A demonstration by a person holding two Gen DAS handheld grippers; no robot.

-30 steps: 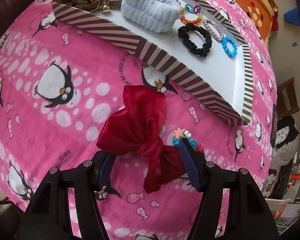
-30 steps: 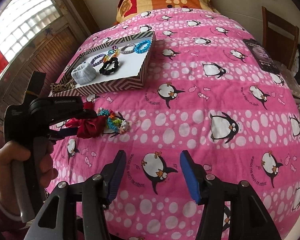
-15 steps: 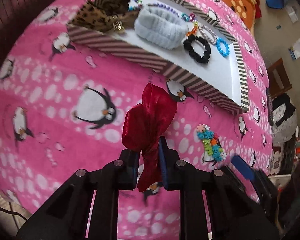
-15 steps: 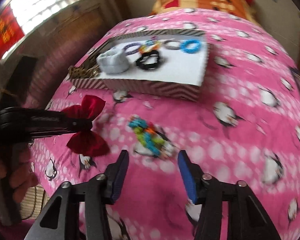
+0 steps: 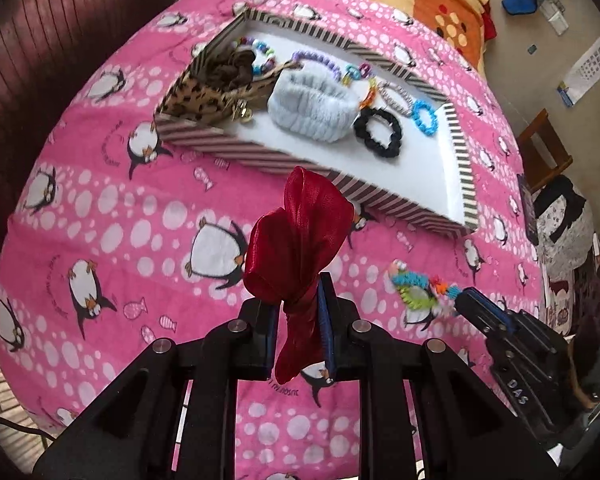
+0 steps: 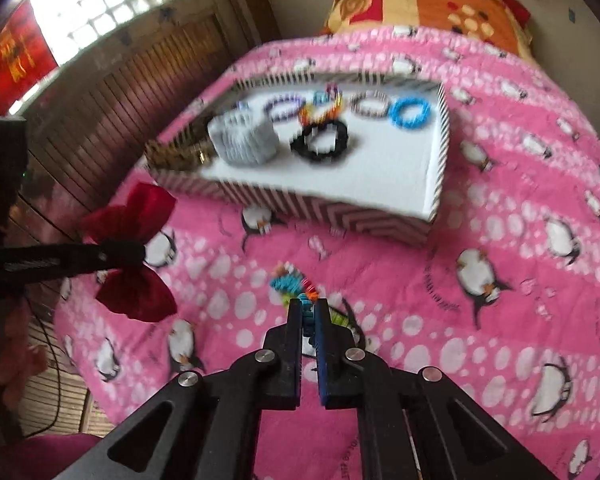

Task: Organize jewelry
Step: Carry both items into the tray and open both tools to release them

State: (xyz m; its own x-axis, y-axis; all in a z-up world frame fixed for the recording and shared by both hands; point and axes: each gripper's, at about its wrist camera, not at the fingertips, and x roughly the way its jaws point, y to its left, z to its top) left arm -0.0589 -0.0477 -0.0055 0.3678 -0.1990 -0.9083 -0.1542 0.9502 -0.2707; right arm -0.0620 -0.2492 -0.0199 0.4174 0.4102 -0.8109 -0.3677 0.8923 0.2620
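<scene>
Pink penguin blanket (image 5: 100,208); wooden chair (image 5: 544,148)

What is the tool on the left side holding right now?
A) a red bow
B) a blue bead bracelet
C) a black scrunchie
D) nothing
A: the left tool is clamped on the knot of the red bow, lifted off the pink blanket; the black scrunchie and blue bracelet lie in the striped box.

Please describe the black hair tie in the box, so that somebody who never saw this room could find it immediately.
On the pink penguin blanket lies a shallow striped box with a white floor. The black hair tie lies flat on that floor, between the fluffy pale grey headband and the small blue ring. It is the only black ring there, thick and ruffled.
</scene>
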